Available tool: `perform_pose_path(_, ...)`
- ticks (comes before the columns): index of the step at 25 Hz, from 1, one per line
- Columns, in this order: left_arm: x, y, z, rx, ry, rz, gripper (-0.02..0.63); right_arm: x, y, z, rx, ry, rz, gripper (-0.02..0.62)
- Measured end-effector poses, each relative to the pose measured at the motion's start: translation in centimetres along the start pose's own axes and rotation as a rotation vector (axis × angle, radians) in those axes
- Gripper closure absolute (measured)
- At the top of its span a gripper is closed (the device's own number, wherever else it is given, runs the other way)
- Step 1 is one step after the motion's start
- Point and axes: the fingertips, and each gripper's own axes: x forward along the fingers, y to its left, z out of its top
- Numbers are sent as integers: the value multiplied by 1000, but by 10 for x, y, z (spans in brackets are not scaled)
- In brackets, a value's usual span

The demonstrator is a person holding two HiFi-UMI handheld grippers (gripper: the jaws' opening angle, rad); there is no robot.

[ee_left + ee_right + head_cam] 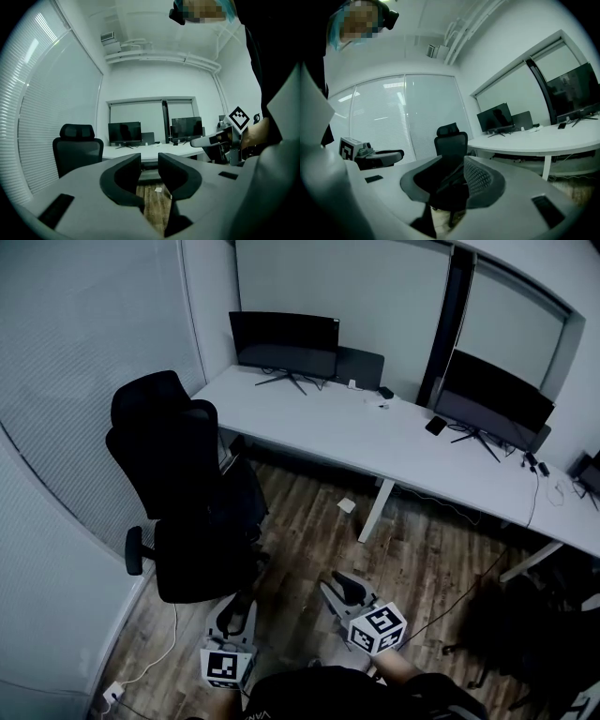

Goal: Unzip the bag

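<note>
**Both claws empty, no bag in sight**

Left claw [149, 171] and right claw [459, 180] stand slightly spread, pinching nothing, low over the wooden floor [309, 531]. Office chair [178, 493] at 10 o'clock, bench [375, 432] at 12. No bag shows, so locating it likely comes first.

The left gripper [234, 613] and right gripper [343, 589] are 2 pale grey shells with dark, curved jaw pads [124, 176], the right one's pad dimpled like mesh. Each bears a white cube [378, 627] printed with black square markers. The person wears a dark top [366, 695].
</note>
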Motion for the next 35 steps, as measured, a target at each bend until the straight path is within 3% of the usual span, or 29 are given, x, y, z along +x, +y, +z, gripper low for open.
perform_pose_path(8, 34, 0, -15, -19, 60, 41, 449, 24, -33, -4, -4, 48, 44, 427)
perform_pose_path(17, 106, 47, -29, 5, 89, 30, 365, 108, -69, 4, -14, 93, 54, 416)
perform_pose_path(26, 162, 126, -33, 16, 80, 50, 359, 204, -94, 24, -37, 110, 53, 416)
perform_pose_path(35, 184, 172, -38, 47, 68, 69, 354, 270, -96, 23, -60, 159, 107, 416)
